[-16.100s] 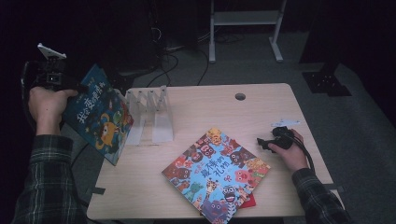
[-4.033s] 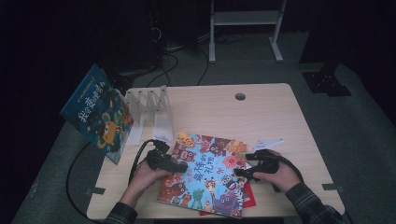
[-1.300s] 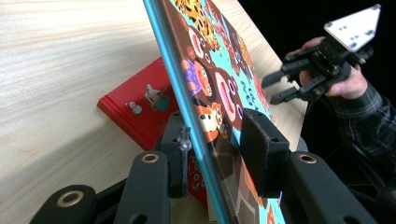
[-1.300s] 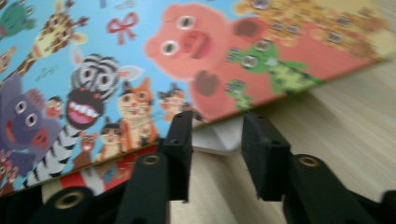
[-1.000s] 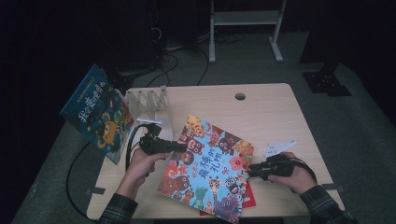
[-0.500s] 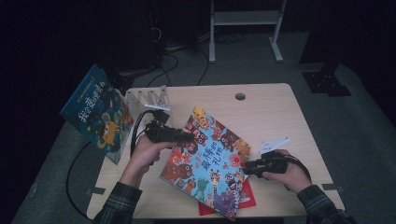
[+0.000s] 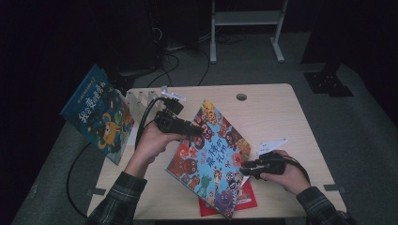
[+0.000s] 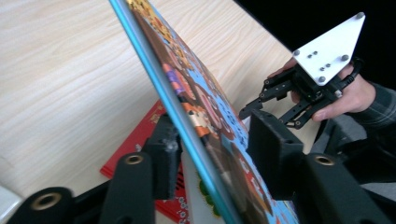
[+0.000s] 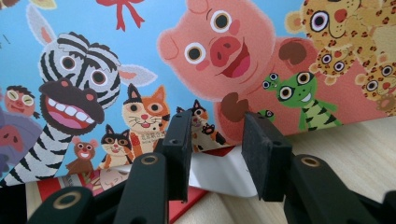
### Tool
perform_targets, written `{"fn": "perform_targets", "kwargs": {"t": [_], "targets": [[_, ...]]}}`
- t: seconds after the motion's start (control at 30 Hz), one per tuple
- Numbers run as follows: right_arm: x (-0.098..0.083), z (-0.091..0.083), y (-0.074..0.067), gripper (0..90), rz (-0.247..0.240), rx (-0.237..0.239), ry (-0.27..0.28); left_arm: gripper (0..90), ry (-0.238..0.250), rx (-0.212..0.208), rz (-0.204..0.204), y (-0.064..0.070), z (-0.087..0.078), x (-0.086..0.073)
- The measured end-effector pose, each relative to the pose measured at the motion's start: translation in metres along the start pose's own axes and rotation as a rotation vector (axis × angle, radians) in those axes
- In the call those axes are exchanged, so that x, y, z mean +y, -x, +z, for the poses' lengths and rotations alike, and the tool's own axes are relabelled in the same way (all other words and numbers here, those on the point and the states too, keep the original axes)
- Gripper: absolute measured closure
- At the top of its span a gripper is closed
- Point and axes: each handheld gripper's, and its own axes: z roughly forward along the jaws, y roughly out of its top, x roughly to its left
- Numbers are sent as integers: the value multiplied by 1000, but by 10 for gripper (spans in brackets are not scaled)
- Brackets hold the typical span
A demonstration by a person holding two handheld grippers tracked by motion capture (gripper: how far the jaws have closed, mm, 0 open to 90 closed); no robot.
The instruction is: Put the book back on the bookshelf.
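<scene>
The right gripper (image 7: 245, 167) is at the near right edge of the animal picture book (image 7: 210, 157), its jaws apart with nothing between them. The book is tilted up over a red book (image 7: 244, 200) on the table (image 7: 277, 117). Farther, the left gripper (image 7: 196, 132) straddles the book's upper edge; I cannot tell whether its pads press it.

The animal picture book (image 7: 213, 157) I'm working with is a thin, wide paperback with a bright blue cover crowded with cartoon animals: a zebra, a pink pig, cats, a leopard, a green frog. It stands tilted, its left edge lifted off the table (image 7: 281, 112) and its right, near edge resting low, close to the near side. Beneath its near corner lies a flat red book (image 7: 244, 201).
</scene>
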Motion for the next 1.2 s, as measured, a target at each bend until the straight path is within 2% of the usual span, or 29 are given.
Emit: {"fn": "perform_targets", "kwargs": {"t": [0.07, 0.13, 0.27, 0.33, 0.63, 0.7, 0.77, 0.9, 1.0, 1.03, 1.07, 1.1, 1.13, 1.17, 1.2], "targets": [[0, 1, -1, 614, 7, 1, 7, 583, -29, 33, 18, 4, 0, 5], [0, 1, 0, 615, 8, 1, 8, 612, -55, 37, 21, 4, -1, 9], [0, 1, 0, 615, 9, 1, 10, 631, -64, 21, 8, 3, -2, 12], [0, 1, -1, 603, 8, -1, 14, 655, -53, -9, -13, 0, -3, 13], [0, 2, -2, 534, 11, 24, 25, 694, -62, -45, -41, -5, -5, 21], [-1, 0, -1, 515, 16, 14, 36, 707, -69, -57, -42, -5, -6, 24], [-2, -4, 4, 502, 39, -1, 57, 712, -87, -51, -39, -4, -7, 27], [-3, -19, 20, 480, 107, -70, 140, 731, -99, -47, -35, 0, -13, 33], [-8, -29, 37, 397, 172, -179, 215, 752, -95, -37, -36, 1, -19, 36], [-8, -29, 37, 397, 172, -179, 215, 758, -95, -37, -36, 1, -19, 36], [-14, -33, 54, 374, 225, -278, 218, 769, -93, -44, -39, 2, -23, 38], [-17, -33, 60, 367, 242, -319, 206, 776, -91, -48, -41, 2, -24, 39], [-17, -33, 60, 367, 242, -319, 206, 782, -91, -48, -41, 2, -24, 39], [-22, -32, 72, 371, 263, -379, 172, 789, -96, -52, -42, 2, -25, 40], [-24, -30, 77, 370, 271, -406, 165, 793, -100, -56, -37, 3, -27, 42]]}}
